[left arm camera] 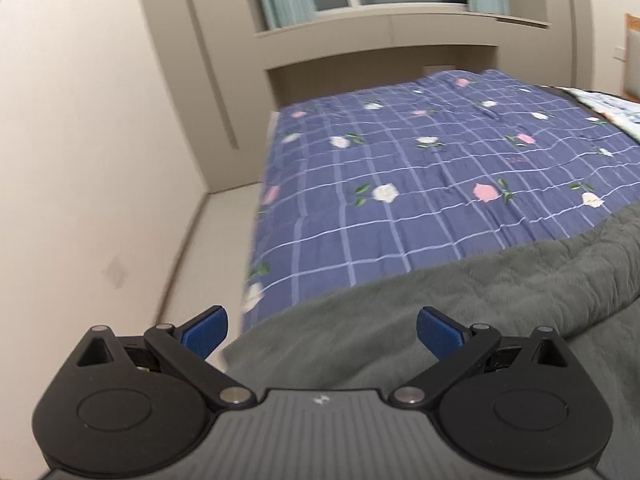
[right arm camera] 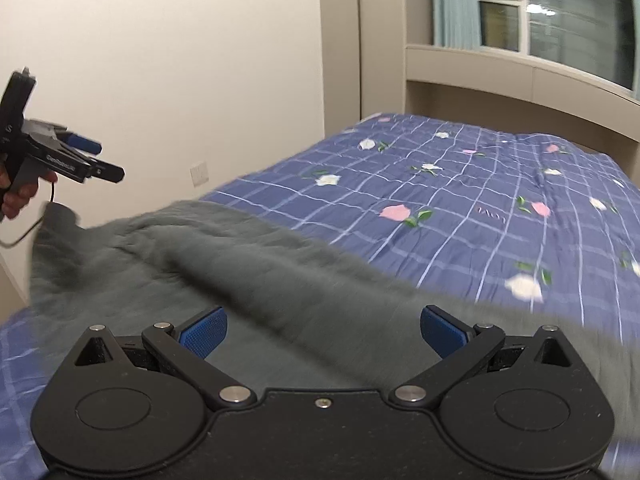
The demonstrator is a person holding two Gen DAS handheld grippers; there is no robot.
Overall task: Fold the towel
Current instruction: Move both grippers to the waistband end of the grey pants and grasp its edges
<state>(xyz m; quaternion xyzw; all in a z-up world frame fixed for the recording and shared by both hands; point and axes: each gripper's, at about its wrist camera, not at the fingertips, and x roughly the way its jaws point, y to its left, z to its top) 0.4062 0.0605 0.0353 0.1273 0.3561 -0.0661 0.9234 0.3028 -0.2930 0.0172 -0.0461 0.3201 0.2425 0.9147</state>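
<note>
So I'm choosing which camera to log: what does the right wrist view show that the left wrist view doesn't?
Only the right wrist view shows the left tool from outside, gripped by a hand, plus the white wall socket. Only the left wrist view shows the pale floor strip beside the bed and patterned bedding at far right. Both share the fluffy dark grey towel, the purple checked floral bedsheet, the curtained window, and open blue-padded tools.
</note>
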